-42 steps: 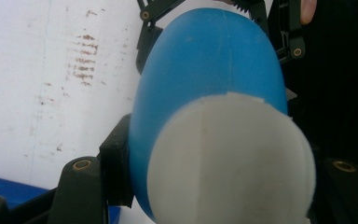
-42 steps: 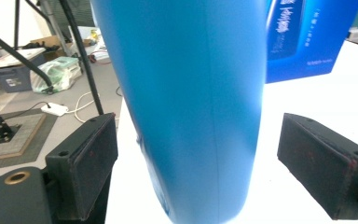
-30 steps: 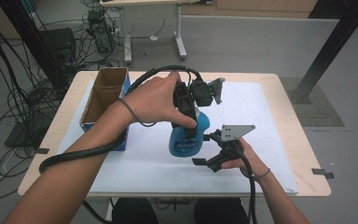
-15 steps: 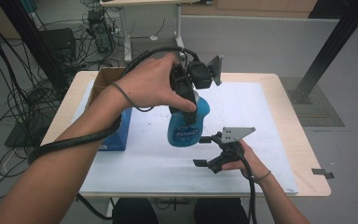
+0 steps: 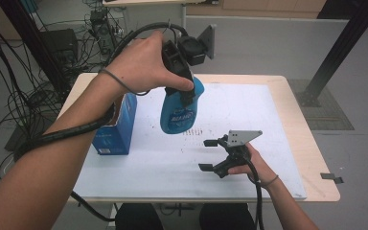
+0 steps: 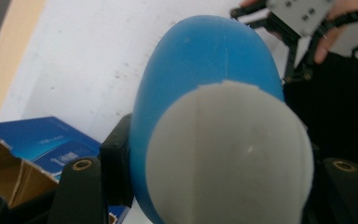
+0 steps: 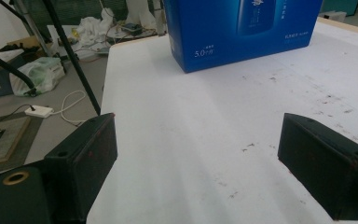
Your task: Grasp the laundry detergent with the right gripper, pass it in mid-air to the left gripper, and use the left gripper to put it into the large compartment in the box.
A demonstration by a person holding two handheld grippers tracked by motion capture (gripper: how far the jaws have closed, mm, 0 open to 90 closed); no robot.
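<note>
The left gripper [image 5: 184,91], fingers clamping the blue bottle [image 5: 179,112], is now carrying it higher above the bench [image 5: 268,110], likely toward the blue box [image 5: 117,132], while the right gripper [image 5: 213,155] is resting wide open.

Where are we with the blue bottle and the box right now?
Done: the left gripper is shut on the blue bottle, held clear above the white mat. In hand: the bottle hangs beside the open blue box, not yet inside or set down. The right gripper rests open on the mat, holding nothing. Left: placing the bottle; where it should go I cannot tell.
</note>
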